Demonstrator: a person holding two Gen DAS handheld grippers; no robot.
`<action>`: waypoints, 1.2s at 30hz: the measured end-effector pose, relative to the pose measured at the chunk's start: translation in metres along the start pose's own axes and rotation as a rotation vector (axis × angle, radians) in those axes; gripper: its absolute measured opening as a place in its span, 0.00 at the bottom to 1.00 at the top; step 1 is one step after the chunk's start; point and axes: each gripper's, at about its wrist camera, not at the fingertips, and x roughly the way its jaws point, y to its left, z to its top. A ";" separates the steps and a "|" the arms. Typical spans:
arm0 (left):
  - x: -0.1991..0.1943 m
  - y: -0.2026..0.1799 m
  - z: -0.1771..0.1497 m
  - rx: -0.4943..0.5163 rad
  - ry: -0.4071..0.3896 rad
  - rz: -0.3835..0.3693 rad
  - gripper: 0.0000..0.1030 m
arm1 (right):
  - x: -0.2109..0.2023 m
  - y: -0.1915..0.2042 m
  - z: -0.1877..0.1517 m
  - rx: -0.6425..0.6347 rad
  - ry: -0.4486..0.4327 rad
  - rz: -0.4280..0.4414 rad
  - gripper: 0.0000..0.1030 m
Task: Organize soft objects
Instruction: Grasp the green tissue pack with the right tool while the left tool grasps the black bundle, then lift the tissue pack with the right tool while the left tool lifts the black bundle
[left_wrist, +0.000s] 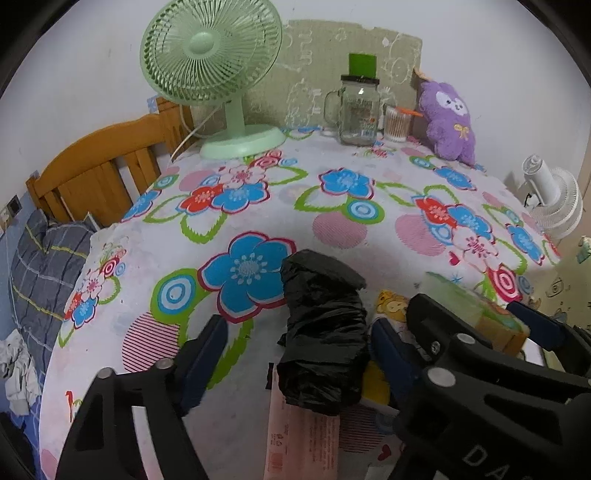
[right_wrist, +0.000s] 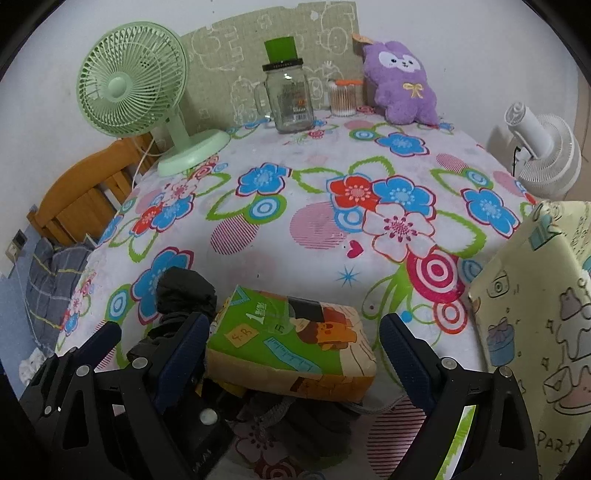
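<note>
A roll of black plastic bags (left_wrist: 323, 332) lies on the floral tablecloth (left_wrist: 332, 206), its near end resting on a pink tissue pack (left_wrist: 301, 439). My left gripper (left_wrist: 295, 343) is open, its fingers on either side of the roll. A green and orange tissue pack (right_wrist: 291, 343) lies between the open fingers of my right gripper (right_wrist: 291, 350); it also shows in the left wrist view (left_wrist: 480, 314). The black roll shows in the right wrist view (right_wrist: 184, 291), left of the pack. A purple plush toy (left_wrist: 448, 122) leans on the wall at the back; it also shows in the right wrist view (right_wrist: 400, 81).
A green desk fan (left_wrist: 212, 70), a glass mug jar (left_wrist: 358, 110) and a cotton swab tub (left_wrist: 397, 123) stand at the back. A pale patterned gift bag (right_wrist: 535, 314) stands at right. A white fan (right_wrist: 543, 151) and a wooden bed frame (left_wrist: 99, 173) flank the table.
</note>
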 end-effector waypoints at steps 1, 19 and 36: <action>0.002 0.000 0.000 -0.001 0.005 -0.001 0.75 | 0.001 0.000 0.000 -0.001 0.002 -0.005 0.93; 0.002 0.001 -0.001 -0.022 0.014 -0.134 0.40 | -0.005 0.012 0.001 -0.055 -0.035 0.002 0.72; -0.036 0.001 -0.001 -0.030 -0.071 -0.103 0.37 | -0.042 0.016 0.001 -0.080 -0.107 0.015 0.71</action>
